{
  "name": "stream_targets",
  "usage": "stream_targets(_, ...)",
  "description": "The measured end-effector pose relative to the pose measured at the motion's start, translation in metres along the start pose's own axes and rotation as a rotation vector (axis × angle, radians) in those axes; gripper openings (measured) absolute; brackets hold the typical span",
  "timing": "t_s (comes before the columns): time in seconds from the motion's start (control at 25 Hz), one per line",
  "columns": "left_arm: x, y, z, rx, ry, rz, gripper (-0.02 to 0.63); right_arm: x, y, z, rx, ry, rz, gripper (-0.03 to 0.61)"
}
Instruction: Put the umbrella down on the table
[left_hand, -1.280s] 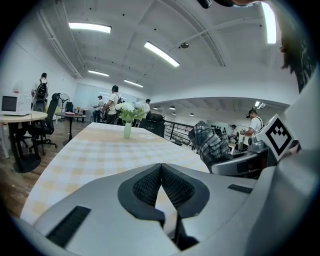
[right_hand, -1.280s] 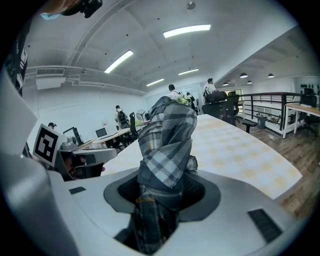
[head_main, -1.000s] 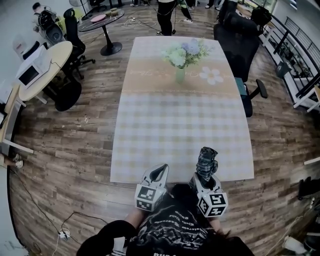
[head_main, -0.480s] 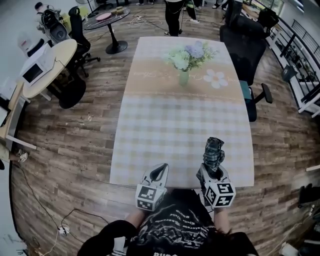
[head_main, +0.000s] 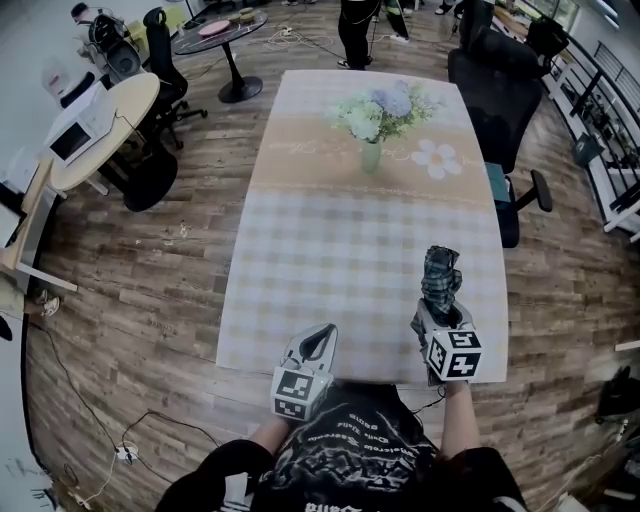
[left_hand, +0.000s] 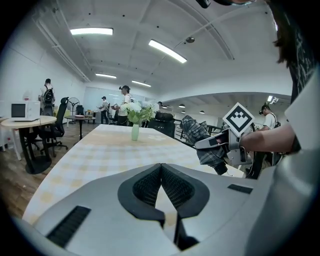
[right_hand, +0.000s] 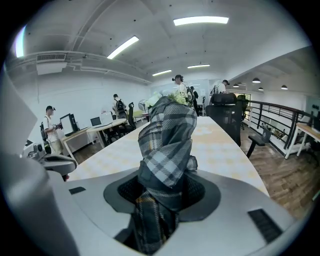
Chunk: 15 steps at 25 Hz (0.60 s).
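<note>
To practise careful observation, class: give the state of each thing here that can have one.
Plaid umbrella: folded, gripped, not yet down on the table.
Right gripper: shut on the umbrella.
Left gripper: shut, empty.
Flower vase: upright on the table.

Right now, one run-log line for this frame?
right gripper: shut on umbrella | umbrella: above table, near right corner, not yet down | left gripper: shut, empty

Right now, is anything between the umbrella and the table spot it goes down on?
Nothing visible. The right gripper holds the folded umbrella over the table's near right corner; the cloth below is bare. The flower vase stands well off toward the far end, the left gripper apart at the near edge.
</note>
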<state>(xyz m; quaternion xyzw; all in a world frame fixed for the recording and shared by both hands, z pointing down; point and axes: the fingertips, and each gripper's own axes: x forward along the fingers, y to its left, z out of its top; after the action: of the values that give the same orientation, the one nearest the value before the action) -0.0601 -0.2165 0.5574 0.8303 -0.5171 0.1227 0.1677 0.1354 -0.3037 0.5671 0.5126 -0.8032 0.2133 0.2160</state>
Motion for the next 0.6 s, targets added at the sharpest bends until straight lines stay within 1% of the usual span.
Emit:
stream_targets(0.24, 0.019, 0.002, 0.016, 0.007, -0.01, 0.016, 0.02, 0.03, -0.035, 0.025, -0.02, 0.042, -0.016, 0.186)
stream_targets(0.6, 0.027, 0.007, 0.024, 0.008, -0.01, 0.057, 0.02, 0.072, -0.066, 0.034, -0.068, 0.14, -0.011, 0.186)
